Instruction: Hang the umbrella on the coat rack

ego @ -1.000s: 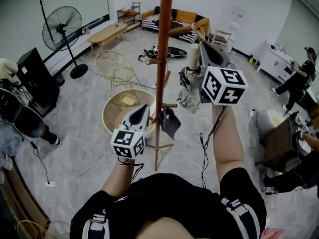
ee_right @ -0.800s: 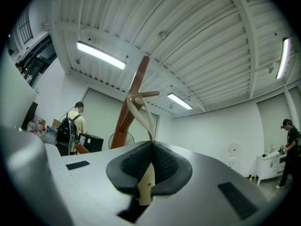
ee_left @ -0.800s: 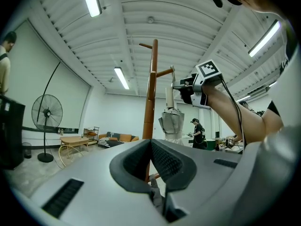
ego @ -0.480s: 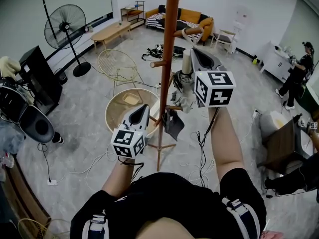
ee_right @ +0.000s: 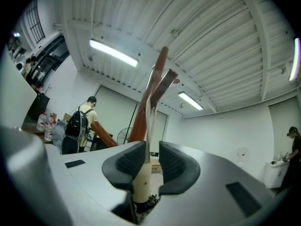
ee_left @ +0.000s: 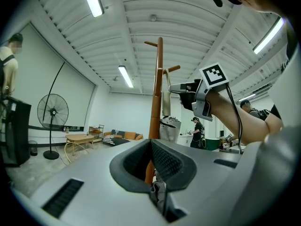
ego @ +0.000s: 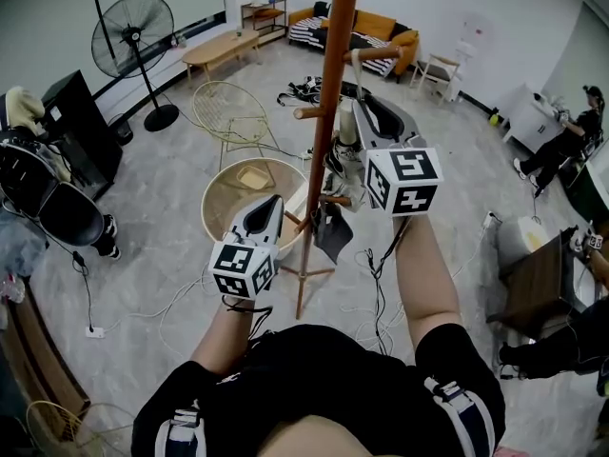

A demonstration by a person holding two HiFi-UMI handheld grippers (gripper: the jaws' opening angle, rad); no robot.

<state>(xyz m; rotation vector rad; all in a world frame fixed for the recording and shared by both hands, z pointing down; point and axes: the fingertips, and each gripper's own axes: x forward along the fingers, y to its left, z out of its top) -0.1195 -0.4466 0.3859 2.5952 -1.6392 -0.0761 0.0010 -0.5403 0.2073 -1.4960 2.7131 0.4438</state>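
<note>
The wooden coat rack (ego: 328, 150) stands in front of me. The folded grey umbrella (ego: 344, 184) hangs beside its pole, and the cream handle (ego: 348, 127) points up. Its pale strap (ee_right: 149, 109) runs up to a peg (ee_right: 162, 86). My right gripper (ego: 366, 112) is opening; the handle (ee_right: 141, 185) stands between its jaws and the pads do not press on it. My left gripper (ego: 274, 203), lower and left of the pole, is shut on a scrap of grey cloth (ee_left: 157, 192). In the left gripper view the umbrella (ee_left: 167, 126) hangs beside the rack (ee_left: 155, 102).
A round wicker chair (ego: 243, 198) and a wire chair (ego: 228, 112) stand left of the rack's base. Cables (ego: 190, 303) trail over the floor. A standing fan (ego: 133, 36), a low table (ego: 219, 50) and a sofa (ego: 366, 31) are farther back. A person (ego: 561, 150) stands at the right.
My right gripper has come down along the pole with the umbrella, and its jaws have parted from the handle. The left gripper has stayed where it was.
</note>
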